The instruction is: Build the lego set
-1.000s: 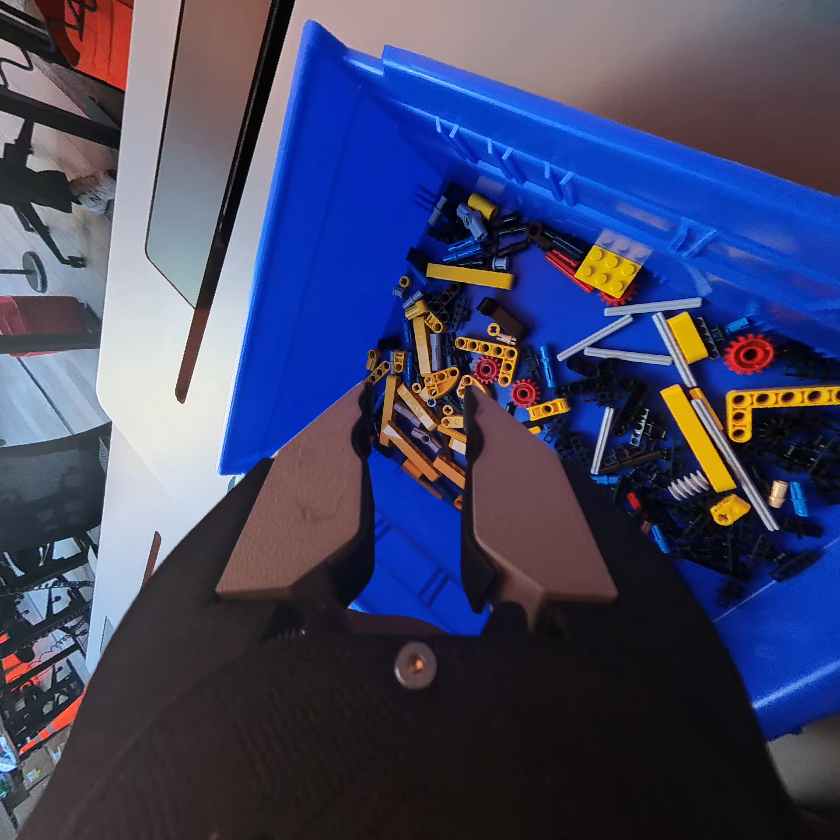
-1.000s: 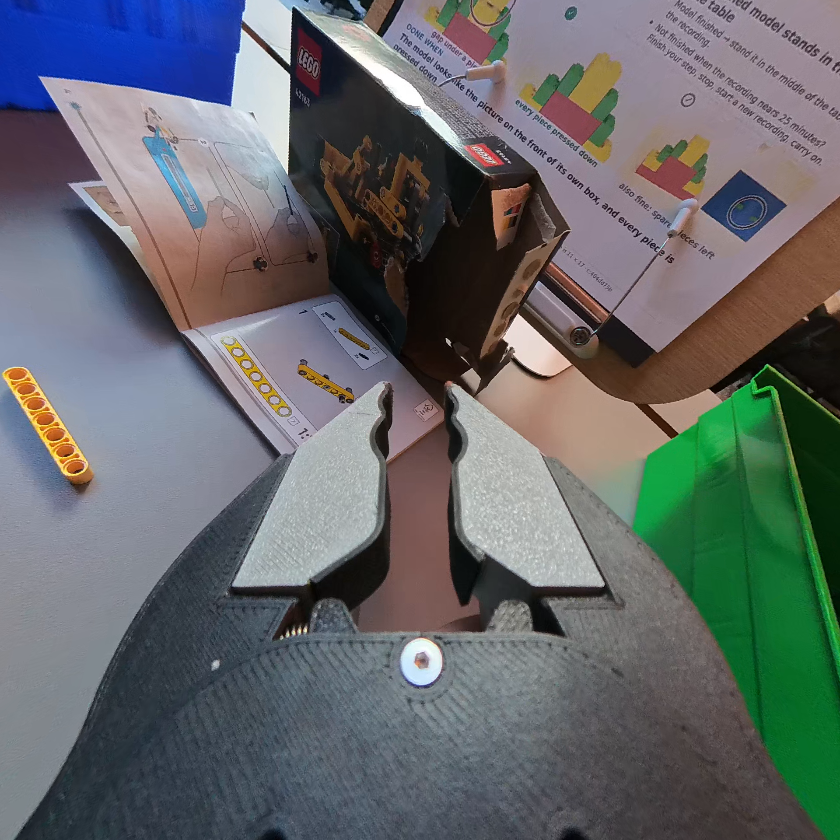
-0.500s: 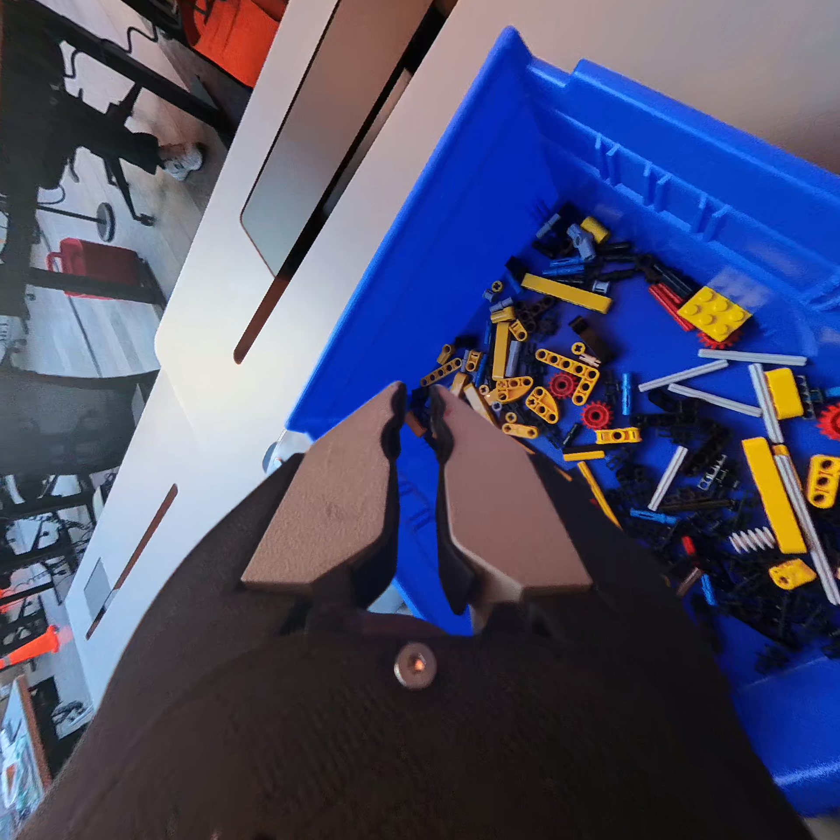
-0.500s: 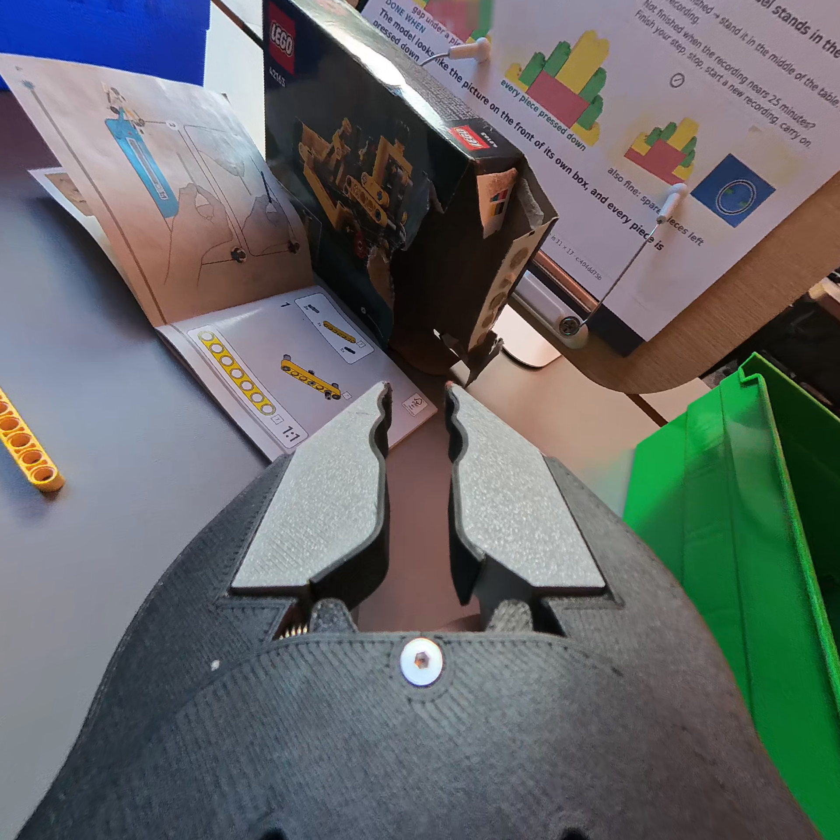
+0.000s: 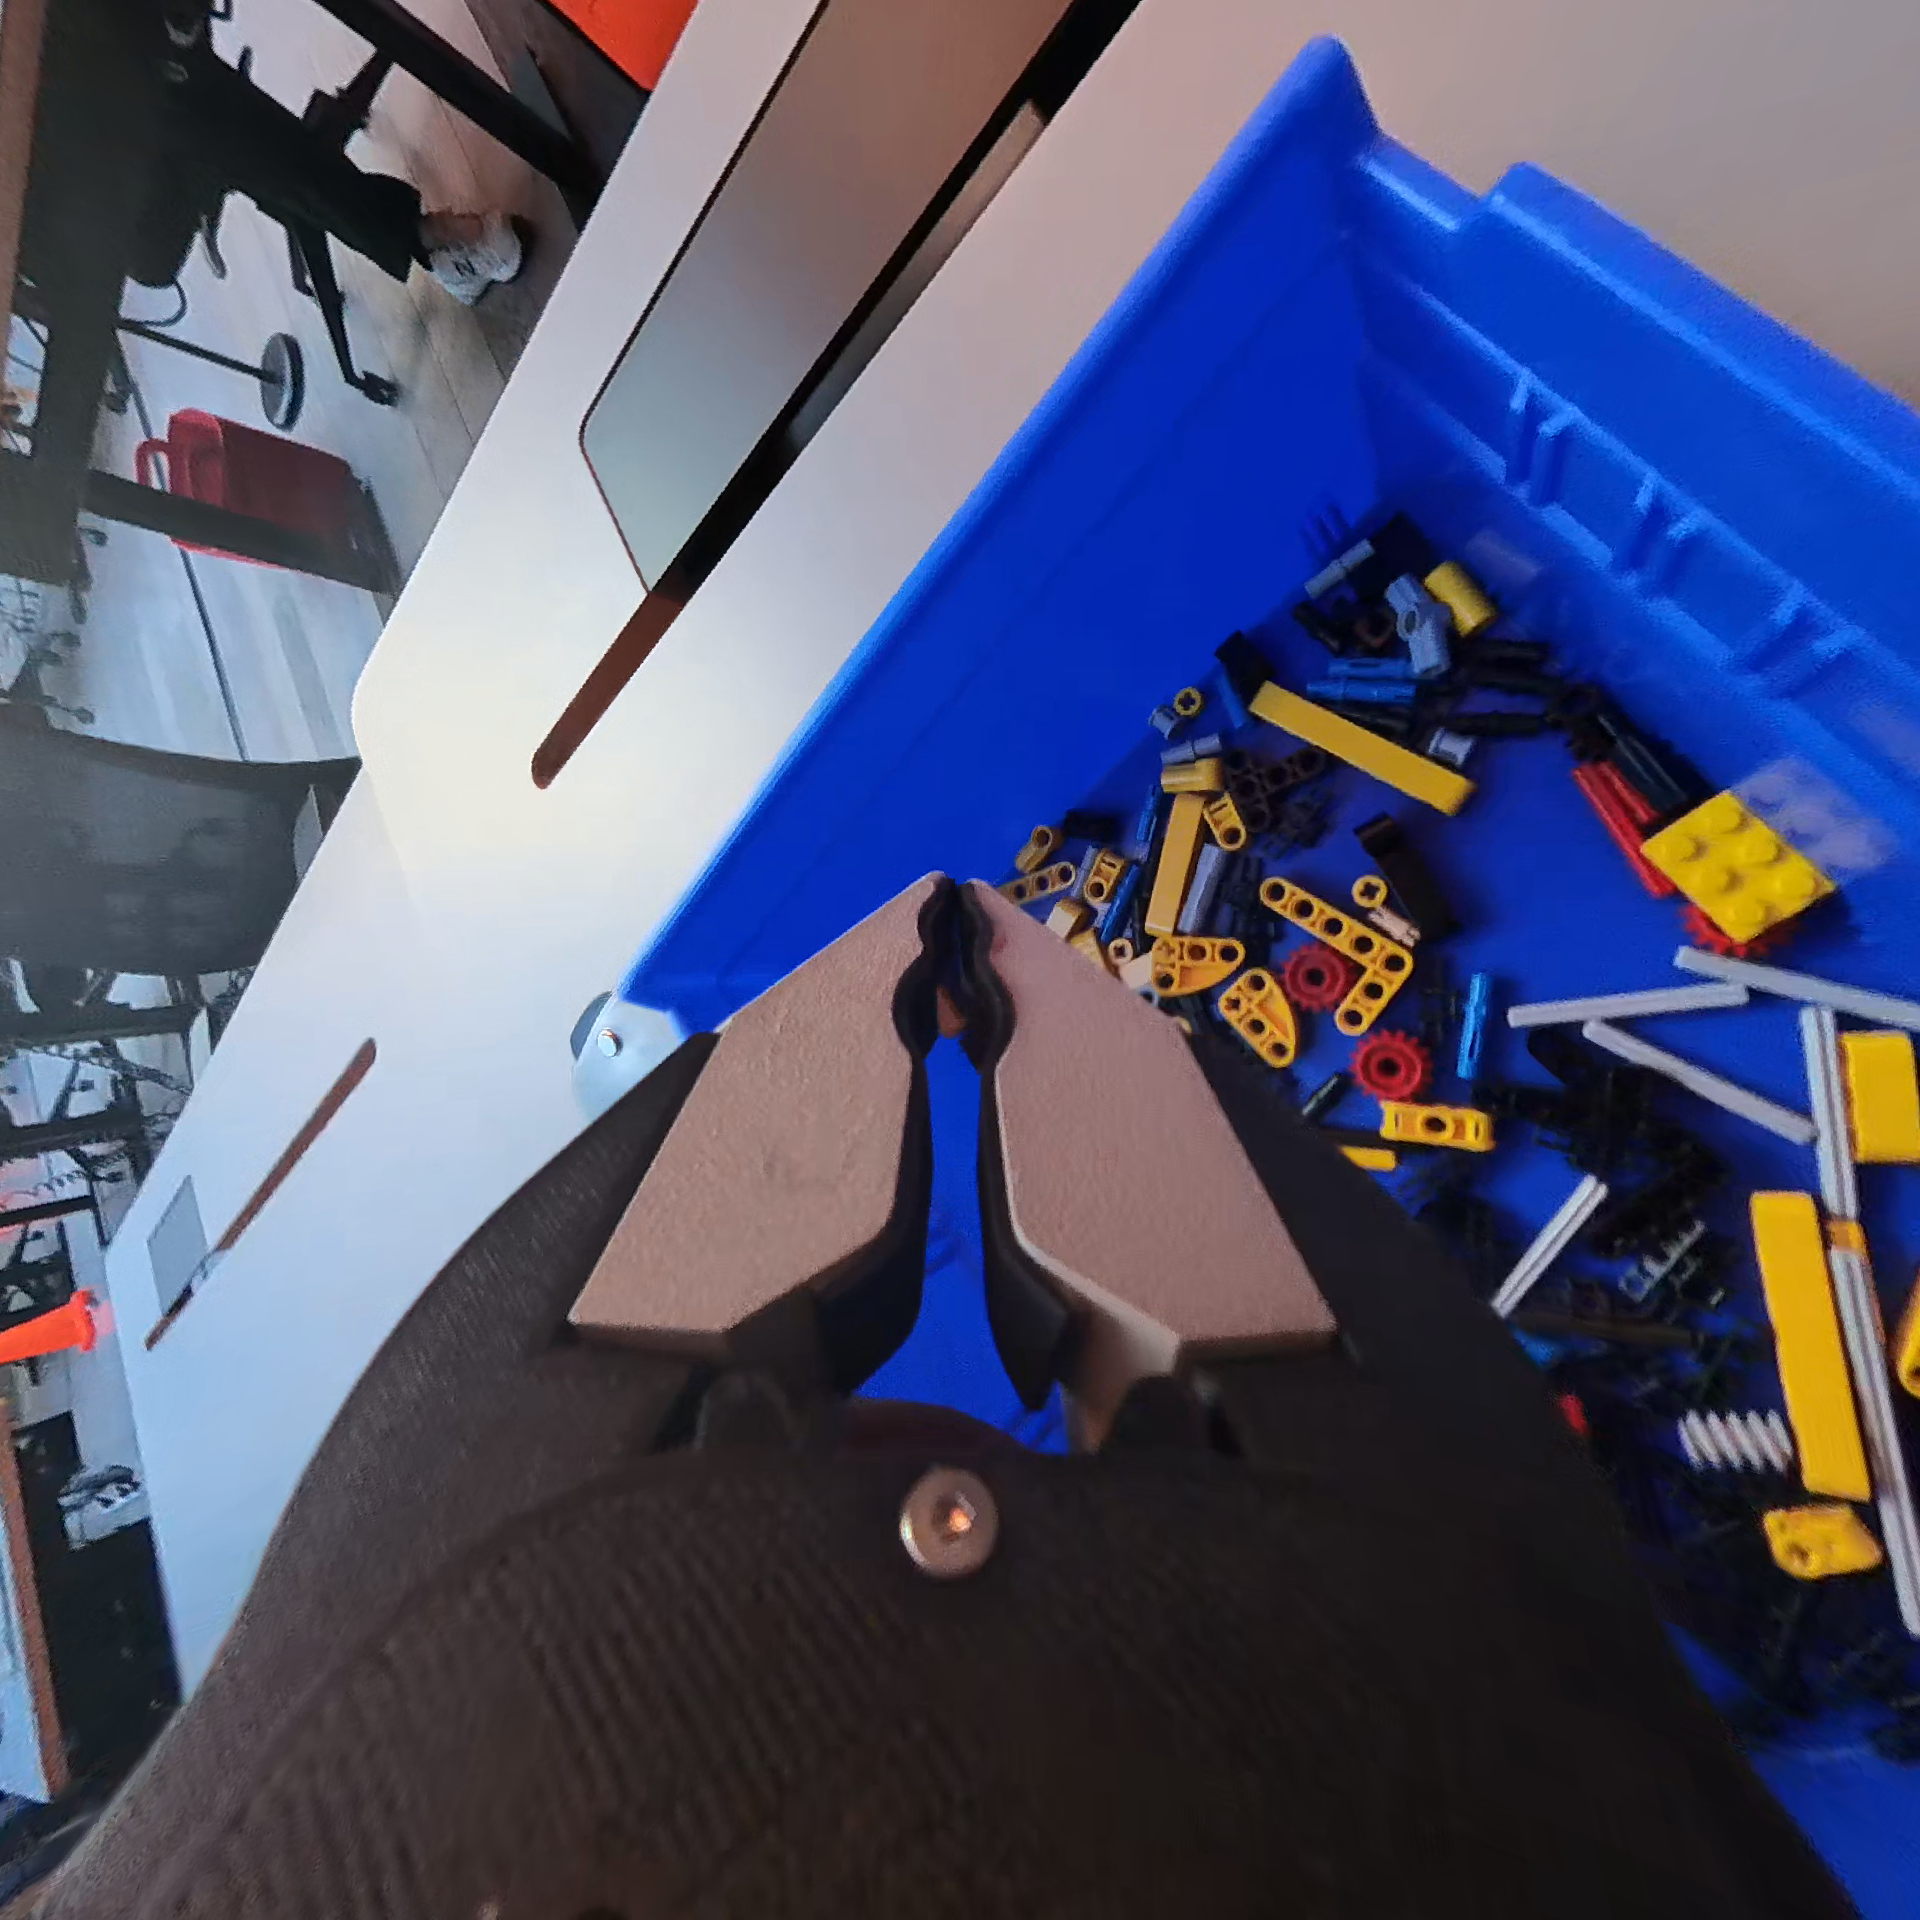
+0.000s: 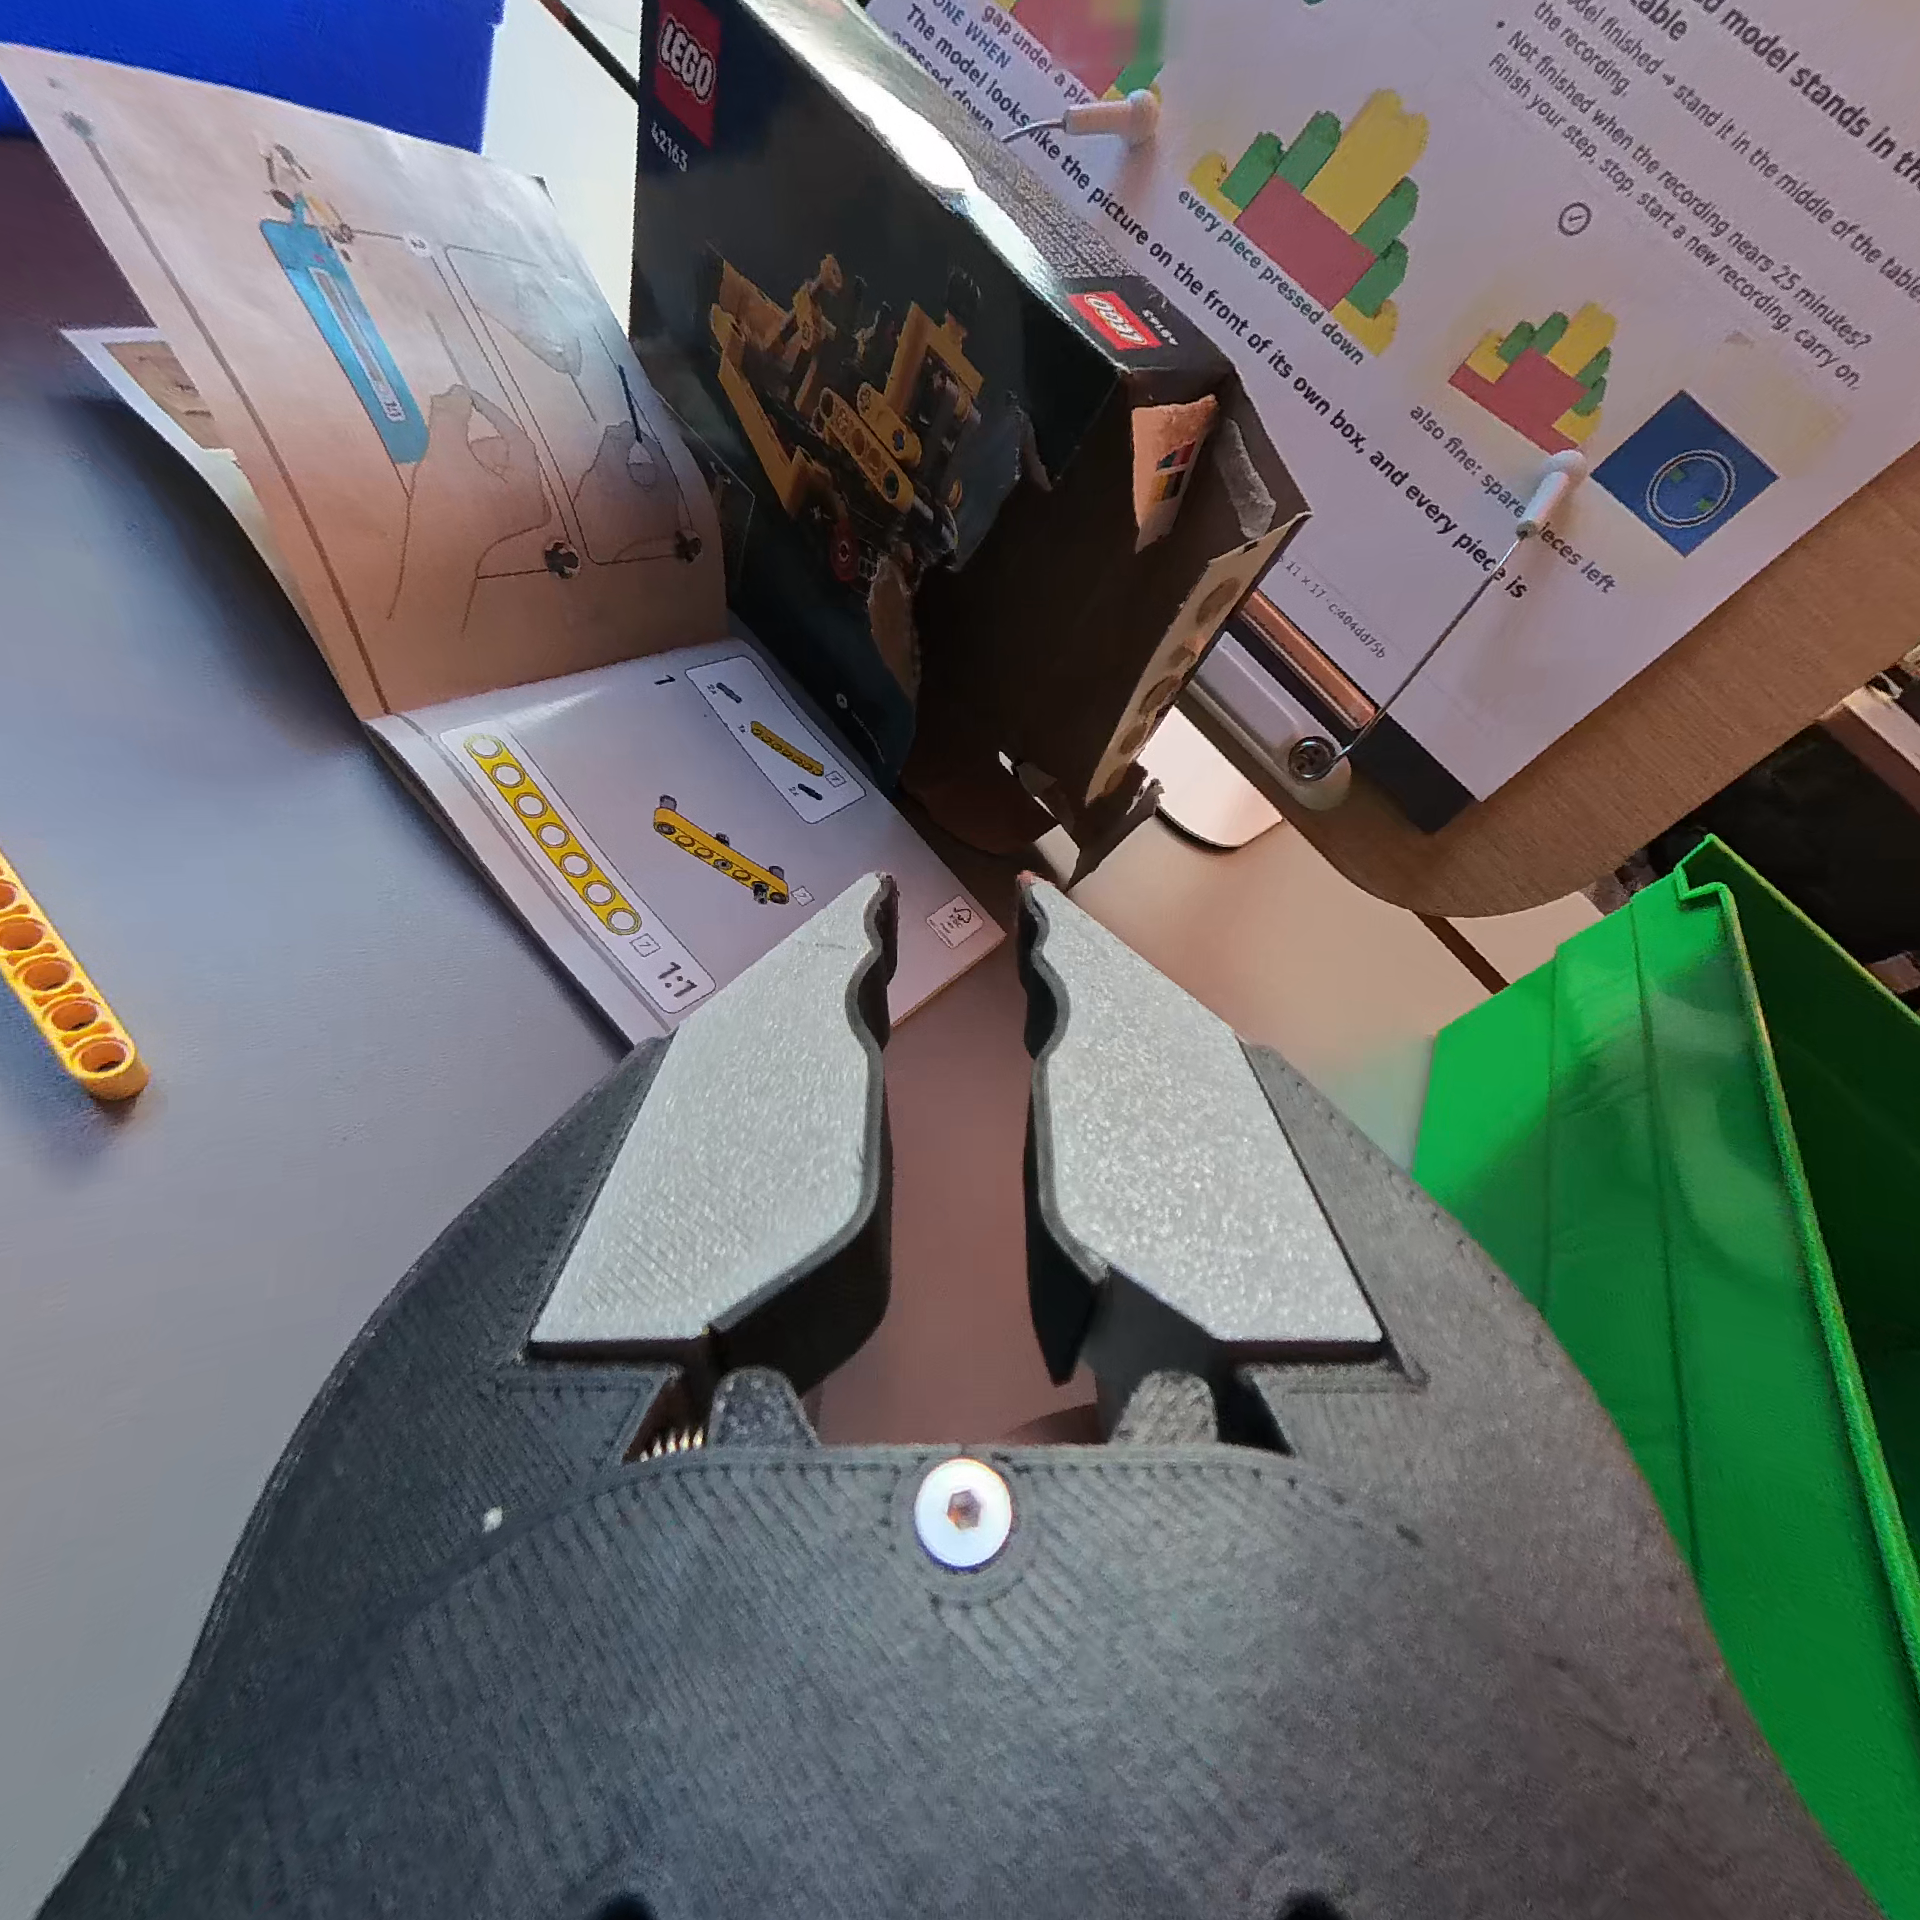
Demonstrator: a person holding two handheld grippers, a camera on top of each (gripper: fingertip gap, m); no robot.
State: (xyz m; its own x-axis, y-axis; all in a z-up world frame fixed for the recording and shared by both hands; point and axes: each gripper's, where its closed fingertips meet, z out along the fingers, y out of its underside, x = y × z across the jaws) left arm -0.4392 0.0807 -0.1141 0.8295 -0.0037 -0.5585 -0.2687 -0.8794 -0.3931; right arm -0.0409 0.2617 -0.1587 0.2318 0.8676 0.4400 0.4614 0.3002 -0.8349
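A blue bin (image 5: 1039, 623) holds a pile of small Lego parts (image 5: 1320, 935): yellow beams, red gears, grey axles, black pins. My left gripper (image 5: 954, 899) is over the bin's near left corner, at the edge of the pile, with its jaws closed together. I cannot tell whether a small piece is pinched between them. My right gripper (image 6: 954, 894) is open and empty, low over the table by the corner of the open instruction booklet (image 6: 623, 810). A yellow beam with holes (image 6: 62, 1008) lies on the dark table at the left.
The black Lego box (image 6: 883, 416) stands behind the booklet. A white instruction sheet (image 6: 1558, 260) hangs on a board behind it. A green bin (image 6: 1714, 1247) stands at the right. White desks (image 5: 468, 727) and chairs lie beyond the blue bin.
My left gripper has closed from wide open and drawn back from the middle of the pile toward the bin's corner. My right gripper has shifted slightly to the right and stays open.
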